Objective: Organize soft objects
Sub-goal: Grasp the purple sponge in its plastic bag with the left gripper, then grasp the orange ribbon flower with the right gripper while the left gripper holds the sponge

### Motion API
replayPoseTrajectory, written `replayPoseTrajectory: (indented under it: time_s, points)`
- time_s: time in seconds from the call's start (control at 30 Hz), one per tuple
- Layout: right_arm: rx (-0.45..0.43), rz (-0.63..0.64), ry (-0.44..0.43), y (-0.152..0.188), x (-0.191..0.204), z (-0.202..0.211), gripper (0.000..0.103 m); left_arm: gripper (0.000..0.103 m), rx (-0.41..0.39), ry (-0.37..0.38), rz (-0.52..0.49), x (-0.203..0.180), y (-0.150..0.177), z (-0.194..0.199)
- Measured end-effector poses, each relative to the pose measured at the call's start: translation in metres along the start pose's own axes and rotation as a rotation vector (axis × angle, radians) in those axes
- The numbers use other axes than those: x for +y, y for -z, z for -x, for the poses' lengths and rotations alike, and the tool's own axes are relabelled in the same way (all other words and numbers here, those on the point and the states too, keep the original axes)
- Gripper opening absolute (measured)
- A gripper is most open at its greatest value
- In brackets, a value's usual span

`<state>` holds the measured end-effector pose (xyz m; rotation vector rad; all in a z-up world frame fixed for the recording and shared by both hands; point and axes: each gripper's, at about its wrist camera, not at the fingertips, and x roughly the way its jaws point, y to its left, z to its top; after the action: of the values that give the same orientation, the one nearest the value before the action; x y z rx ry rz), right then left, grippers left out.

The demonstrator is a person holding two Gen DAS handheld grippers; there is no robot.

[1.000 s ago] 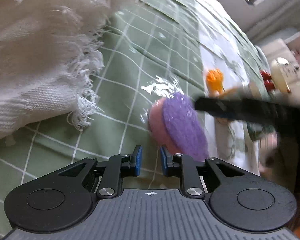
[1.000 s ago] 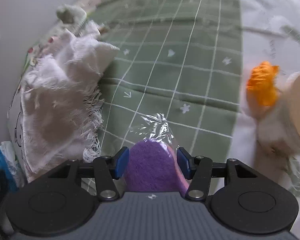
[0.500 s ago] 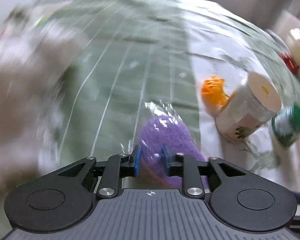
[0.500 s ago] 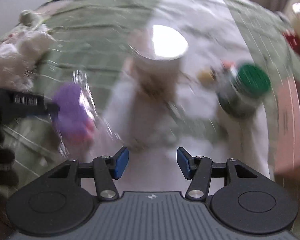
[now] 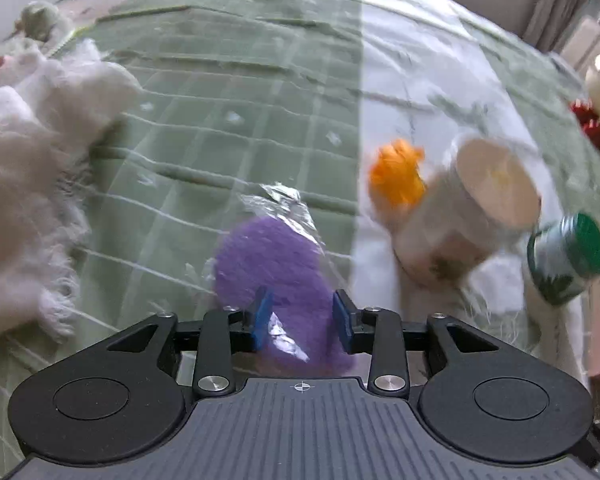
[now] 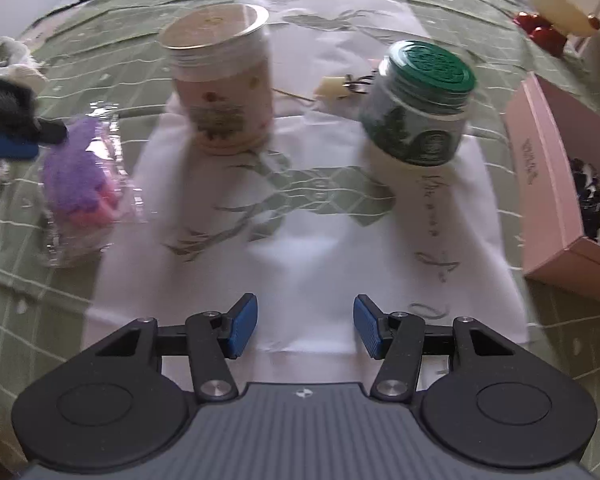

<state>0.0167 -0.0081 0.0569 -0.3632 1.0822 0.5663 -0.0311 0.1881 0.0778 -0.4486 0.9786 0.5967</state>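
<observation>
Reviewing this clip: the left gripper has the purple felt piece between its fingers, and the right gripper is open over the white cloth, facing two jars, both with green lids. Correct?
Not quite. Only one jar has a green lid; the other jar has a pale lid, as the right wrist view shows. The rest stands: left gripper at the purple felt piece, right gripper open over the white cloth.

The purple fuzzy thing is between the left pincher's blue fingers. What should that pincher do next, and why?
Probably squeeze shut. The left gripper has one blue pad on each side of the purple felt piece in its clear wrapper, with small gaps showing. The right gripper is open and away over the white cloth.
</observation>
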Motion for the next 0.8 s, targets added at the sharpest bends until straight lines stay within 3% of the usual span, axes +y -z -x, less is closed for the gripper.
replayPoseTrajectory:
  time_s: [0.07, 0.13, 0.2, 0.27, 0.37, 0.43, 0.5, 0.67, 0.8]
  points:
    - [0.005, 0.014, -0.001, 0.001, -0.002, -0.002, 0.054, 0.078, -0.008, 0.02, -0.117, -0.02, 0.003, -0.004]
    - [-0.003, 0.028, 0.001, 0.005, -0.002, -0.004, 0.056, 0.093, 0.001, 0.047, -0.194, -0.028, 0.008, -0.008]
    - [-0.015, 0.041, 0.009, 0.008, 0.0, -0.004, 0.058, 0.093, -0.021, 0.067, -0.2, -0.023, 0.012, -0.006]
    - [-0.021, 0.052, 0.017, 0.01, 0.003, -0.005, 0.06, 0.086, -0.055, 0.096, -0.075, -0.002, 0.013, 0.009]
    - [-0.026, 0.053, 0.02, 0.011, 0.003, -0.006, 0.062, 0.085, -0.124, -0.002, 0.144, 0.032, 0.014, 0.029]
    - [-0.025, 0.053, 0.021, 0.01, 0.003, -0.007, 0.064, 0.084, -0.107, -0.013, 0.266, 0.051, 0.011, 0.027]
    - [-0.024, 0.058, 0.022, 0.01, 0.003, -0.008, 0.067, 0.084, -0.064, 0.012, 0.303, 0.055, 0.002, 0.015]
    - [-0.029, 0.03, 0.03, 0.012, -0.001, -0.011, 0.08, 0.086, -0.008, 0.015, 0.166, 0.032, -0.021, -0.031]
    - [-0.029, -0.032, 0.022, 0.014, -0.009, -0.015, 0.091, 0.089, -0.035, 0.07, -0.071, 0.011, -0.024, -0.047]
